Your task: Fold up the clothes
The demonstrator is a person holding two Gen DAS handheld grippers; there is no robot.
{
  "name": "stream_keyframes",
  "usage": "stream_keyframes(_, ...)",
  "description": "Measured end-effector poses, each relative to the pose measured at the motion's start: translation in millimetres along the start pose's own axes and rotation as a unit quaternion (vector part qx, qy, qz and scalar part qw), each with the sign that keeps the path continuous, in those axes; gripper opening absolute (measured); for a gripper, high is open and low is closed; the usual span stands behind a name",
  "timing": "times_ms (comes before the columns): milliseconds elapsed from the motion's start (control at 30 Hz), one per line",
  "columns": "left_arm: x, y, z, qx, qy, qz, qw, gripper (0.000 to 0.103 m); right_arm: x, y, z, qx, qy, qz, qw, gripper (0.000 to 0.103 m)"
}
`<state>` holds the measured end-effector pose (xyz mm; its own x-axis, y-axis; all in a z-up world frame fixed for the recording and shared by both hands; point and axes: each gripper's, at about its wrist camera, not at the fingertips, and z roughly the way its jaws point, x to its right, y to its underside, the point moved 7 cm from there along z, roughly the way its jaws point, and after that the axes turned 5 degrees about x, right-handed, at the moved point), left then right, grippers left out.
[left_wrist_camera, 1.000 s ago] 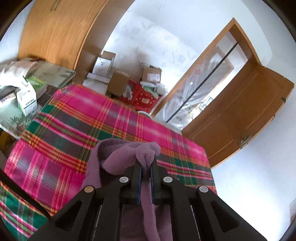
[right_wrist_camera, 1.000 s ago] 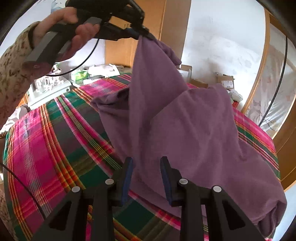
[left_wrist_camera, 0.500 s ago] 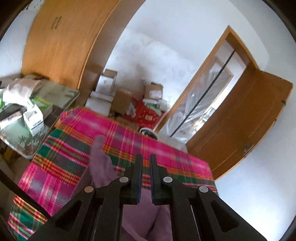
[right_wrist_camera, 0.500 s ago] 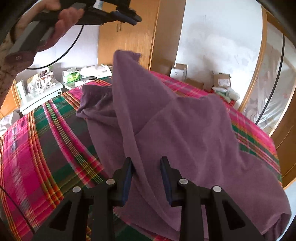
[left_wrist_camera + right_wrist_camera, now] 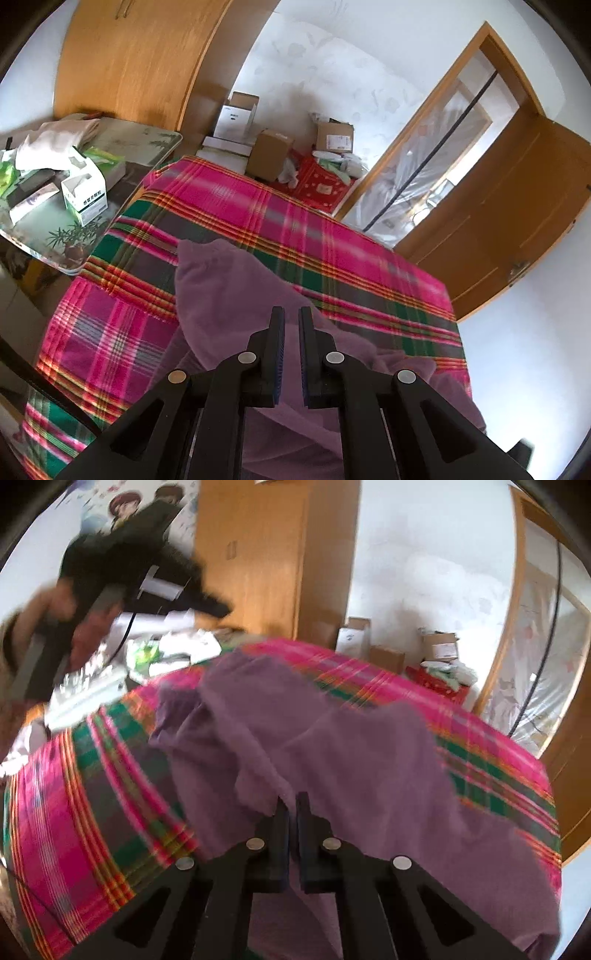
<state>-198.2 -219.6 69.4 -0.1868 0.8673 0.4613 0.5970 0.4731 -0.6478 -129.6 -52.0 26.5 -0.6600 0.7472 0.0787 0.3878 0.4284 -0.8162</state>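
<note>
Left wrist view shows the left gripper [image 5: 290,314] with its fingers nearly together and nothing between them, above the purple garment [image 5: 236,291], which a second ago it pinched at a bunched fold and half a second ago had let go. The garment now lies crumpled on the pink-and-green plaid blanket [image 5: 236,218], no longer lifted into a peak. From the right wrist view, the right gripper [image 5: 290,801], whose fingers stood apart a second ago, now has them drawn together on an edge of the purple garment [image 5: 332,738], and the frame is blurred with motion. A blurred hand [image 5: 59,602] at upper left of that view grips the black handle of the other tool, lower than it was half a second ago. Beyond the blanket, cardboard boxes [image 5: 269,153] stand on the floor against the white wall, one white box open at the top; their contents cannot be made out. A red bag [image 5: 321,182] beside them holds pale, bundled items. On the side table [image 5: 147,136] an opened white-and-green carton [image 5: 85,190] sits among packets and cloth.
</note>
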Motion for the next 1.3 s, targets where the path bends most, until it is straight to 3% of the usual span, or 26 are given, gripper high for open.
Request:
stream_keyframes(233, -8, 3, 7, -0.010, -0.013, 0.005, 0.9999, 0.007, 45, -45, 7, 0.024, 0.060, -0.005, 0.998, 0.003)
stream_keyframes(467, -37, 12, 8, -0.020, -0.036, -0.007, 0.9991, 0.009, 89, -62, 39, 0.009, 0.102, 0.042, 0.994, 0.003)
stream_keyframes(800, -91, 39, 10, -0.046, -0.076, -0.058, 0.9943, 0.008, 144, -58, 79, -0.045, 0.159, 0.080, 0.983, 0.003)
stream_keyframes(1067, -106, 60, 10, -0.058, -0.077, -0.076, 0.9924, 0.010, 161, -36, 100, -0.097, 0.185, 0.100, 0.973, 0.003)
stream_keyframes(1300, -110, 70, 8, -0.061, -0.066, -0.096, 0.9913, 0.014, 157, -25, 103, -0.108, 0.187, 0.104, 0.971, 0.003)
